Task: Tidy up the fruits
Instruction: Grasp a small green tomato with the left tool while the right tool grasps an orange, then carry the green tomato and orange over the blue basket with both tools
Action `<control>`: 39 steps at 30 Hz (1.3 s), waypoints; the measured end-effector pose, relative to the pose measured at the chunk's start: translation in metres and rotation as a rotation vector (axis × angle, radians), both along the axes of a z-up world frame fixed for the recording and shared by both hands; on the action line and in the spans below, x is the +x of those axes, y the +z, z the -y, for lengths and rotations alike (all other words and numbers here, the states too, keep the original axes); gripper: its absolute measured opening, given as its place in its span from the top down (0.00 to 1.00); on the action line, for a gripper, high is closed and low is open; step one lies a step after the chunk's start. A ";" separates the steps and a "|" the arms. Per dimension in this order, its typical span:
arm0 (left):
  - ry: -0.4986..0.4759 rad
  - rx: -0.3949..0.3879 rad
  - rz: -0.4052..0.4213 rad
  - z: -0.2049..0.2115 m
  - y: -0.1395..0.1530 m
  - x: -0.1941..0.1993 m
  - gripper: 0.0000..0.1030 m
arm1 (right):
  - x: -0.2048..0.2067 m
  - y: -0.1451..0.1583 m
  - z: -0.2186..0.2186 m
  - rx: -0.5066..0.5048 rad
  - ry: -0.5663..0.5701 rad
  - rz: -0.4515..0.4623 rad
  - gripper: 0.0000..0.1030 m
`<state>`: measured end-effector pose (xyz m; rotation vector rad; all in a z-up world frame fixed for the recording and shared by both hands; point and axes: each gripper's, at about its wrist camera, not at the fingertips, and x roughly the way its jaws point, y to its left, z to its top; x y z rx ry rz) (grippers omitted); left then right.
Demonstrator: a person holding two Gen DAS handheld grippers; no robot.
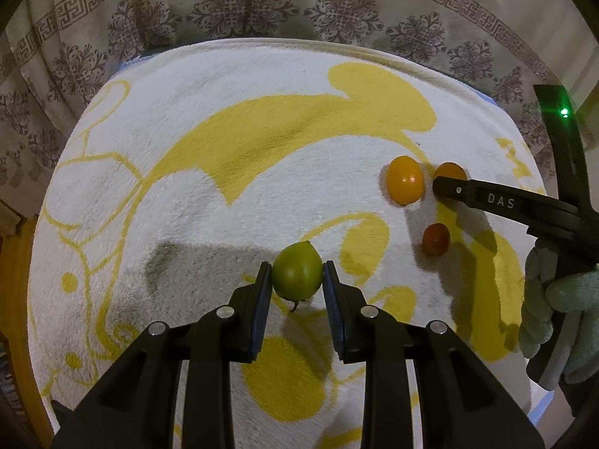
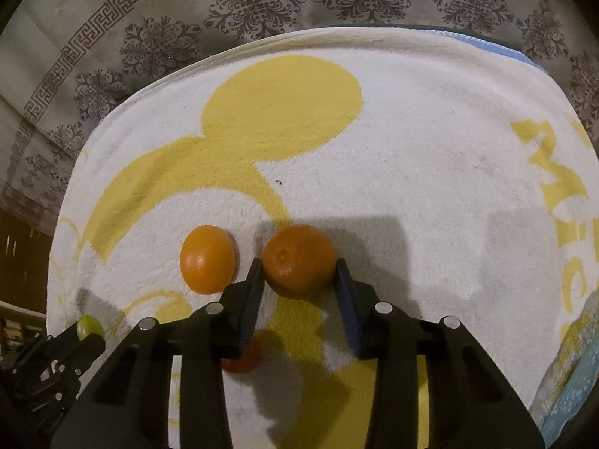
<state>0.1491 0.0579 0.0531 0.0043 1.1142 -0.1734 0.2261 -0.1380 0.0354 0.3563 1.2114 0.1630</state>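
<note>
The green fruit (image 1: pixel 297 276) is seen directly between the pads of the left hand-held gripper (image 1: pixel 297 280), w/ both pads touching or all but touching its sides; the jaws are narrowed to roughly the fruit's width. Whether it is lifted off the towel (image 1: pixel 187 194) or resting on it can't be told from the left wrist view; a stem pokes out at the near side. So the fruit lies straight ahead on the gripper's axis, no sideways correction needed.

In the right wrist view the mandarin (image 2: pixel 299 260) sits between the tips of the right hand-held gripper (image 2: pixel 297 280). The jaws are about as wide as the fruit, each tip at or against its flank; firm contact can't be confirmed. It is squat and round w/ no long axis to speak of, dimple end facing the camera.

Just beside it, to the left of the left finger, an oval orange fruit (image 2: pixel 207 258) lies apart from the mandarin, long axis approx. away from the camera. A small red fruit (image 2: pixel 243 359) is partly hidden under the right gripper's left finger, nearer the camera.

Judgement: each fruit is already centred in its own gripper, so the coming move hinges on closing/lifting, not reaching. The oval orange fruit is nearer the right gripper, and could be nudged if that gripper is shifted left.
</note>
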 end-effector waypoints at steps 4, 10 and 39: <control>-0.002 0.005 0.008 0.004 0.004 -0.003 0.73 | -0.012 0.011 0.007 0.023 -0.016 0.013 0.62; -0.006 0.017 0.025 0.014 0.014 -0.010 0.73 | -0.036 0.032 0.020 0.052 -0.033 0.038 0.62; -0.076 0.066 0.151 0.114 0.079 -0.097 0.73 | -0.176 0.098 0.120 0.121 -0.091 0.133 0.62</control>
